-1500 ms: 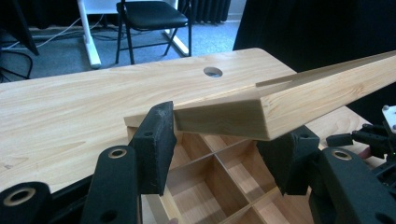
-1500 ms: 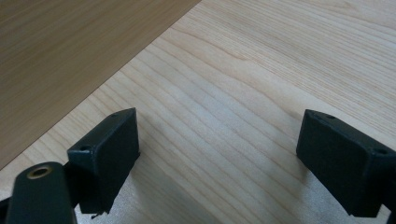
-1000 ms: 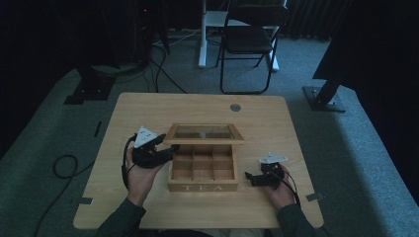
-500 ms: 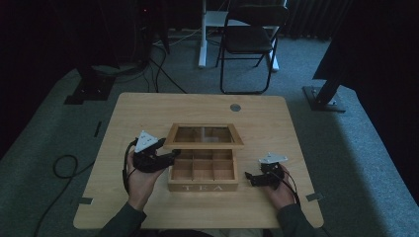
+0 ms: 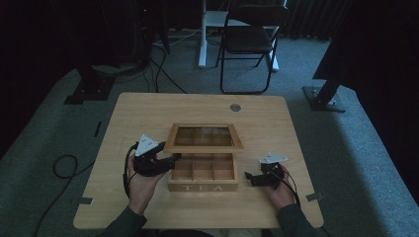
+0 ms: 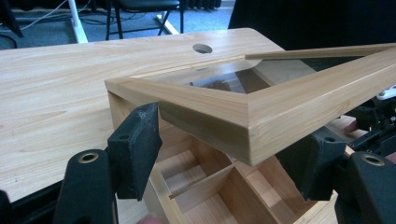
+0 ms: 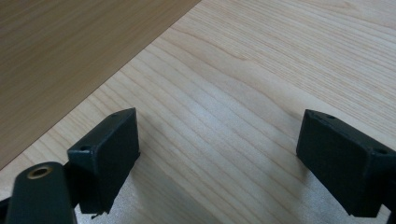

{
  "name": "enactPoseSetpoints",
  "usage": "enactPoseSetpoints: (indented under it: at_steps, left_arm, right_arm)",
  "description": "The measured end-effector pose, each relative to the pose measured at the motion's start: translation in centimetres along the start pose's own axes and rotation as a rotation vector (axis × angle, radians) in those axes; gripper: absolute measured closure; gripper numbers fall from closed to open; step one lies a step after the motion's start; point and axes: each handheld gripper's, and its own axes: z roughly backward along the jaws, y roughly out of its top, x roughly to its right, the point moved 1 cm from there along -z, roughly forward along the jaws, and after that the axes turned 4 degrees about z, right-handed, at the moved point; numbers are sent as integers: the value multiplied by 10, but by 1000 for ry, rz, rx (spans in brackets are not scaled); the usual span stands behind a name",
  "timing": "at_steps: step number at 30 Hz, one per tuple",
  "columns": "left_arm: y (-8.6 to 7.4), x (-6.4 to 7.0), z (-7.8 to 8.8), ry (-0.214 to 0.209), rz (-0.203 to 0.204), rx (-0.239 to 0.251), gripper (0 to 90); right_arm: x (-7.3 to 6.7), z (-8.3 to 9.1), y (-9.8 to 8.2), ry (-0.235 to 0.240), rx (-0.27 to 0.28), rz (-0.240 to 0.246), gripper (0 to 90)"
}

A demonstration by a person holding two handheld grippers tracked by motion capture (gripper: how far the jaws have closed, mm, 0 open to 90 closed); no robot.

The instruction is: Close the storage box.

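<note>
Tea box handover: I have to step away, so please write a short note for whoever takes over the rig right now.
Left gripper: at the lid's near-left corner, jaws have just been opening; the corner sits between the pads, which do not look pressed on it.
Right gripper: open, holding nothing, low over the table right of the tea box.
Done: the glass-paned lid is raised and tilted back; the compartments look empty.
Left: judging by the pictures, check whether the lid stays up unaided, then carry on with the box.
</note>
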Motion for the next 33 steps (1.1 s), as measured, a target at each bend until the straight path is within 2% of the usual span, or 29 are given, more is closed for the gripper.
enactPoseSetpoints:
  at_steps: [13,33]
  left_arm:
    - [-6,1,0,-2,18,-6,330]
    - [-19,3,2,-4,17,-20,325]
  right_arm:
    - [0,0,0,-6,0,-7,129]
    - [0,0,0,-6,0,-7,129]
